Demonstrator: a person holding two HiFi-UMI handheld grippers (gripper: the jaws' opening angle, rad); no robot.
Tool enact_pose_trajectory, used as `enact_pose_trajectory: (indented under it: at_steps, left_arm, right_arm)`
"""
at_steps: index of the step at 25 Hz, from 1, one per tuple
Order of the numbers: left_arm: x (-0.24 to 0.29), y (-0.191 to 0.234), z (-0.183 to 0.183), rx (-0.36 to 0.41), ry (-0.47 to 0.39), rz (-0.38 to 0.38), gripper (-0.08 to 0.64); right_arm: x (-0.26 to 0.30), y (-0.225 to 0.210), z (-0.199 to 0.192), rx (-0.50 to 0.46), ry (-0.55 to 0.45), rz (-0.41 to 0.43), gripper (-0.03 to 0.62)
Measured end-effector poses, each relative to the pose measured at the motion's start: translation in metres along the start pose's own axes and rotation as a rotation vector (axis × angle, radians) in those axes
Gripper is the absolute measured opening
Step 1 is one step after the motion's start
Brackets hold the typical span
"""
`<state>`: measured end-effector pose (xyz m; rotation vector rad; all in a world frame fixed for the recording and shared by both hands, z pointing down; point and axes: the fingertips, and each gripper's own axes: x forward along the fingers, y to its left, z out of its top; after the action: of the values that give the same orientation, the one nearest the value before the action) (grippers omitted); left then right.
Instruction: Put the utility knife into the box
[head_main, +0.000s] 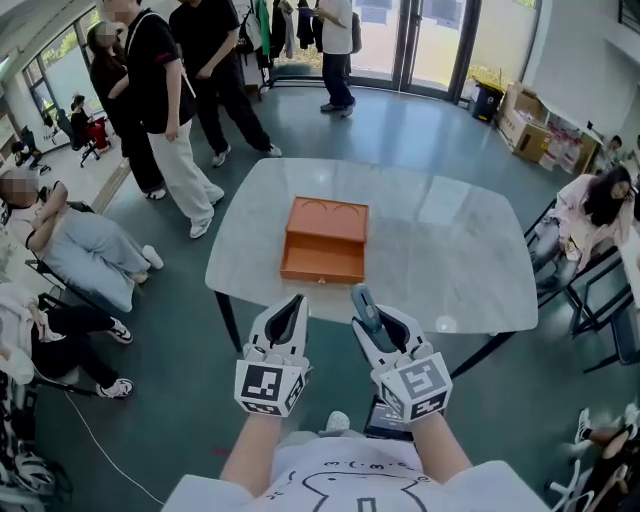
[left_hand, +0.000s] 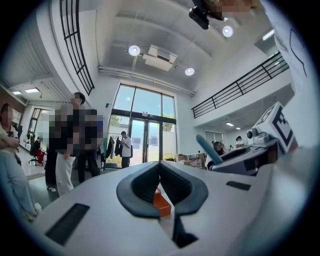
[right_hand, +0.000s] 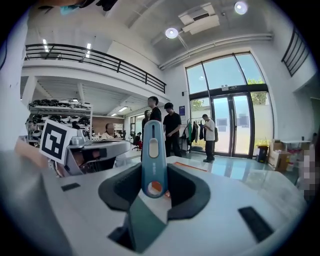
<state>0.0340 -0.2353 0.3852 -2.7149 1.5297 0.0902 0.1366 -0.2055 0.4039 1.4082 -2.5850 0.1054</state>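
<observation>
Blue utility knife (right_hand: 152, 155) stood clamped in the right hand-held gripper (head_main: 377, 318), short of the orange box (head_main: 325, 240). The left hand-held gripper (head_main: 293, 306) was closed on nothing. Gripped at one end, the knife might tilt and miss.

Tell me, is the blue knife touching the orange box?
Apart. The head view shows the knife in the right gripper, well short of the box.

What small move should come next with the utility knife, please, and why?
Probably carry the right gripper forward toward the orange box: it grips the utility knife back by the near edge of the table, well short of the box.
</observation>
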Motion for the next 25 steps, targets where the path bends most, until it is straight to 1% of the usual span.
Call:
enact_pose_trajectory:
  at_steps: [6,11,17,21,25]
  left_arm:
    - [0.019,0.008,-0.004,0.013,0.009,0.019,0.015]
    - [0.031,0.024,-0.005,0.009,0.021,0.034,0.015]
    - [0.054,0.039,-0.013,0.011,0.038,0.012,0.015]
    - [0.074,0.052,-0.017,0.006,0.047,0.004,0.015]
    - [0.094,0.063,-0.023,-0.001,0.062,0.000,0.015]
  right_arm:
    - [0.022,-0.015,-0.001,-0.003,0.006,0.040,0.146]
    - [0.044,-0.020,-0.002,-0.001,0.027,0.057,0.146]
    - [0.068,-0.035,-0.006,0.017,0.057,0.036,0.146]
    - [0.091,-0.048,-0.006,0.001,0.077,0.038,0.146]
    - [0.117,-0.065,-0.012,-0.029,0.126,0.050,0.146]
